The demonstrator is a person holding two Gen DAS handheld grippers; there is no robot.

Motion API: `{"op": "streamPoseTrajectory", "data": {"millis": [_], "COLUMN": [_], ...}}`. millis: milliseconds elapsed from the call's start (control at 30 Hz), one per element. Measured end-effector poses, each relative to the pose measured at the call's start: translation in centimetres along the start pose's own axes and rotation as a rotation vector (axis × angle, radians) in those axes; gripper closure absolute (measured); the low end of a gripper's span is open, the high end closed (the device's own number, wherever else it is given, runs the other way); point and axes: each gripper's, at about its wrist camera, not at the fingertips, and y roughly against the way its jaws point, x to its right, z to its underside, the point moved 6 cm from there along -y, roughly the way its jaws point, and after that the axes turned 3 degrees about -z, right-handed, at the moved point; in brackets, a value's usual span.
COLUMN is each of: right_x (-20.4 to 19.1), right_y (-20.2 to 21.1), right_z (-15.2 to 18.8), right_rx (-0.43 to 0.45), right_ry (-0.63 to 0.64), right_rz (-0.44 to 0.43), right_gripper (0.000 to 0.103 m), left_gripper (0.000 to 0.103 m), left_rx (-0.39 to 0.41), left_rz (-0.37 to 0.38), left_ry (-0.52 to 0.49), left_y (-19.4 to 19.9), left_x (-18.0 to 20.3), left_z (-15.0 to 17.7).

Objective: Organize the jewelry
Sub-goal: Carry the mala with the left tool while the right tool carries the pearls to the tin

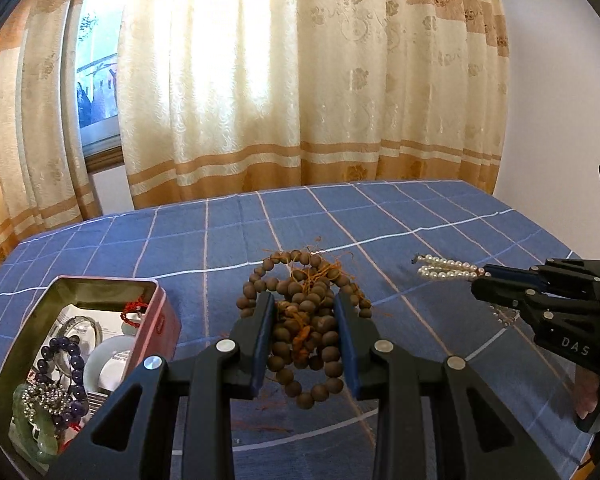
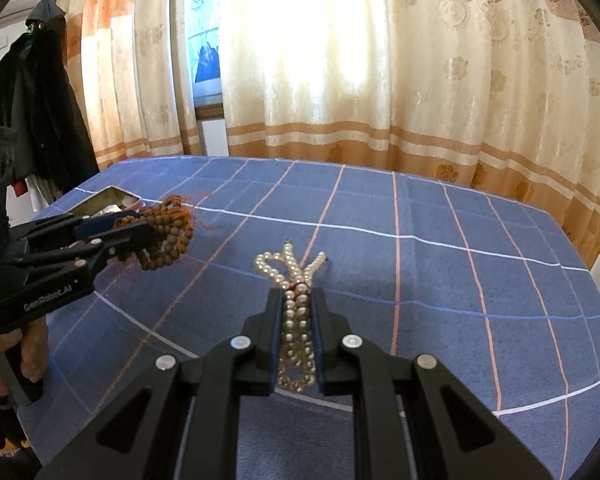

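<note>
Left gripper (image 1: 305, 332), jaws clamped on a bunched strand of brown wooden beads (image 1: 306, 312) with orange cord, lifted clear of the blue checked tablecloth (image 1: 400, 216). Right gripper (image 2: 298, 320), jaws narrow, pinching a looped pearl necklace (image 2: 296, 280) above the cloth. An open red tin (image 1: 162, 312), at the left, contains purple beads (image 1: 66, 360), a green jade piece (image 1: 36, 428) and a silver chain (image 1: 46, 398).

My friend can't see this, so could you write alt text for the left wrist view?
The left claw grips a bundle of brown wooden beads above a blue checked tablecloth. An open tin of jewelry sits left; the right claw holds pearls.
</note>
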Motion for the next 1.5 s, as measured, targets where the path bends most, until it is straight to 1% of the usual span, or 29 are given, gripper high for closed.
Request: {"op": "streamPoseTrajectory", "data": {"millis": [267,400,567,767,833,967,1067,1333,1433,1500], "right_x": [0.0,-0.3,-0.8,-2.2,-2.9,-4.9,-7.1,-13.7,-16.0,-17.3], "right_y": [0.7,1.2,1.4,1.7,1.7,1.9,1.9,0.7,-0.4,-1.1], "right_z": [-0.1,-0.3,-0.5,-0.9,-1.5,-2.6,-4.1,-8.2,-9.1,-9.4], "right_rx": [0.036,0.064,0.081,0.096,0.100,0.112,0.130,0.173,0.172,0.166], "right_ry": [0.004,0.023,0.048,0.065,0.078,0.102,0.138,0.209,0.215,0.218], "right_rz": [0.007,0.017,0.022,0.010,-0.002,-0.030,-0.058,-0.173,-0.222,-0.253], "right_gripper": [0.087,0.087,0.087,0.087,0.087,0.087,0.087,0.087,0.087,0.087], "left_gripper": [0.072,0.072,0.072,0.072,0.072,0.072,0.072,0.072,0.072,0.072], "left_rx": [0.038,0.067,0.080,0.087,0.092,0.113,0.120,0.118,0.114,0.110], "left_rz": [-0.015,-0.027,-0.026,-0.024,-0.023,-0.037,-0.062,-0.170,-0.224,-0.246], "left_ry": [0.013,0.030,0.048,0.070,0.073,0.074,0.081,0.109,0.132,0.146], "left_y": [0.8,1.3,1.7,2.6,3.3,4.8,6.1,8.5,9.2,9.5], "left_x": [-0.4,-0.7,-1.0,-1.7,-2.0,-2.7,-3.9,-9.1,-11.8,-13.3], "left_z": [-0.1,-0.2,-0.1,-0.1,-0.2,-1.0,-1.4,-1.8,-1.5,-1.2]}}
